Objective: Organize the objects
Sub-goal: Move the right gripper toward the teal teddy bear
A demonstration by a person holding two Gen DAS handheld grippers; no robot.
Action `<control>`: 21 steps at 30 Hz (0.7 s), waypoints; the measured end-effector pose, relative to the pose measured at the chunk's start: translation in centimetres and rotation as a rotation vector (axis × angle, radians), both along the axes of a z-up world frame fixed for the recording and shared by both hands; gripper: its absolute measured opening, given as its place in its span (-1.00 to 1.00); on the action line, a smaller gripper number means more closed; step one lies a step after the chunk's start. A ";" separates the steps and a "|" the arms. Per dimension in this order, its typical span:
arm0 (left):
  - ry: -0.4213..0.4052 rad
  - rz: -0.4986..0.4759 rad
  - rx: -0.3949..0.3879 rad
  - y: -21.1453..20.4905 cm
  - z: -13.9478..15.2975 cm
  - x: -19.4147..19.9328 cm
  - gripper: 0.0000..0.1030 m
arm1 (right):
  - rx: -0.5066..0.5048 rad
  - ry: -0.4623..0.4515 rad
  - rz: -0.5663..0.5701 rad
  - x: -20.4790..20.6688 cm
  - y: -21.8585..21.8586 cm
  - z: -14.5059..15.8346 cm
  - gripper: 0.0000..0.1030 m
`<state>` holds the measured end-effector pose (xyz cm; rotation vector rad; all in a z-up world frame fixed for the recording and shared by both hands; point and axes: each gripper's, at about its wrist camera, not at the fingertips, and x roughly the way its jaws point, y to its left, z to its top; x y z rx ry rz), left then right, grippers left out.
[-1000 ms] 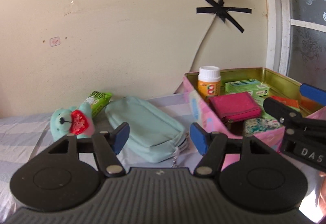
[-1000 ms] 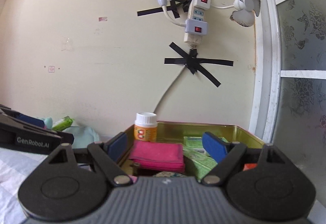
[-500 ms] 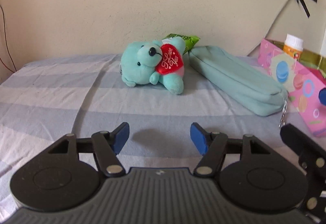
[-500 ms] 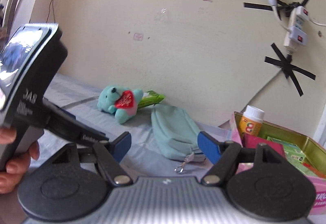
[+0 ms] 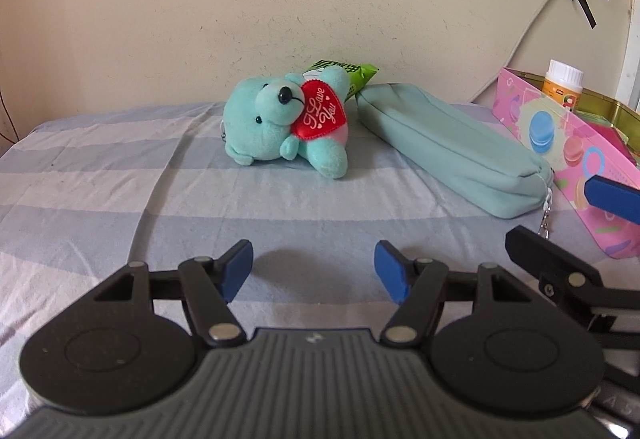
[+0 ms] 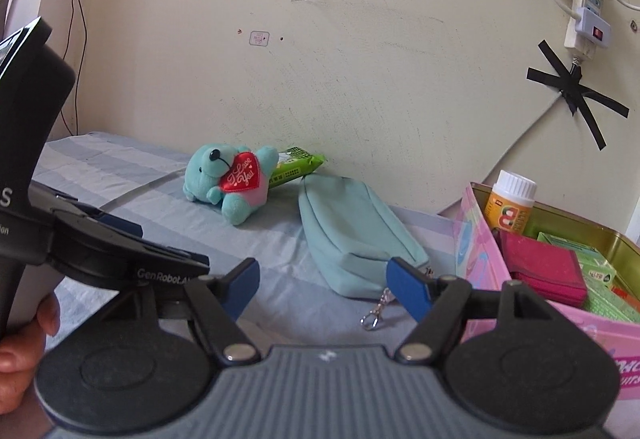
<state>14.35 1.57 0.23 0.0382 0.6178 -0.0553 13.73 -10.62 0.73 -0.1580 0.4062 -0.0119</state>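
Note:
A teal teddy bear [image 5: 280, 123] [image 6: 228, 179] with a red heart lies on the striped bed sheet by the wall. A green packet [image 5: 352, 73] [image 6: 294, 169] is tucked behind it. To the bear's right lies a mint zip pouch [image 5: 452, 147] [image 6: 352, 235], and right of that stands a pink tin [image 5: 560, 143] [image 6: 476, 239]. My left gripper [image 5: 314, 271] is open and empty over bare sheet, well short of the bear. My right gripper [image 6: 324, 285] is open and empty, near the pouch's zipper end.
Inside the tin are an orange bottle with a white cap [image 6: 512, 205], a magenta wallet [image 6: 544, 265] and green boxes [image 6: 596, 271]. A hand [image 6: 24, 343] holds the left gripper's body at the left. A power strip [image 6: 584, 19] and cable hang on the wall.
Both views have swung left from the tin to the bear and pouch on the bed. The right jaws stand a little narrower. Little has moved in the last half second.

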 end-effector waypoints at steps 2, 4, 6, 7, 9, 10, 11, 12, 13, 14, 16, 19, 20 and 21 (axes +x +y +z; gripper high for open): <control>0.000 0.001 -0.003 0.1 0.0 0.0 0.35 | 0.000 0.005 0.006 0.1 0.0 0.0 0.42; -0.001 0.000 -0.005 0.2 0.0 0.0 0.39 | 0.015 0.020 0.012 0.3 -0.1 0.0 0.42; 0.001 0.004 -0.011 0.6 0.2 0.1 0.40 | 0.055 0.041 0.025 0.8 -0.2 0.0 0.42; -0.001 0.011 -0.008 0.9 0.3 0.1 0.40 | 0.080 0.058 0.033 1.2 -0.2 0.0 0.42; -0.021 0.062 -0.001 2.0 0.7 0.3 0.39 | 0.114 0.084 0.052 2.1 0.3 0.1 0.42; -0.036 0.104 -0.004 3.0 1.1 0.4 0.39 | 0.129 0.090 0.068 2.6 0.7 0.3 0.42; -0.047 0.144 -0.015 4.0 1.4 0.5 0.39 | 0.139 0.096 0.085 3.2 1.2 0.4 0.42; -0.057 0.192 -0.032 5.3 1.7 0.7 0.39 | 0.143 0.098 0.104 3.9 1.8 0.7 0.42; -0.062 0.234 -0.048 6.3 2.0 0.9 0.39 | 0.143 0.098 0.124 4.7 2.5 1.0 0.42; -0.063 0.272 -0.062 7.3 2.1 1.1 0.39 | 0.144 0.098 0.145 5.6 3.2 1.2 0.42; -0.055 0.327 -0.096 8.8 2.2 1.4 0.39 | 0.147 0.098 0.168 7.8 4.8 1.6 0.45; -0.032 0.362 -0.159 10.3 2.2 1.8 0.39 | 0.156 0.091 0.169 11.1 6.4 2.0 0.45; -0.026 0.363 -0.171 10.5 2.2 2.1 0.39 | 0.159 0.089 0.166 12.0 6.7 2.0 0.46; -0.024 0.363 -0.178 10.5 2.2 2.1 0.39 | 0.161 0.089 0.155 13.2 7.0 2.1 0.57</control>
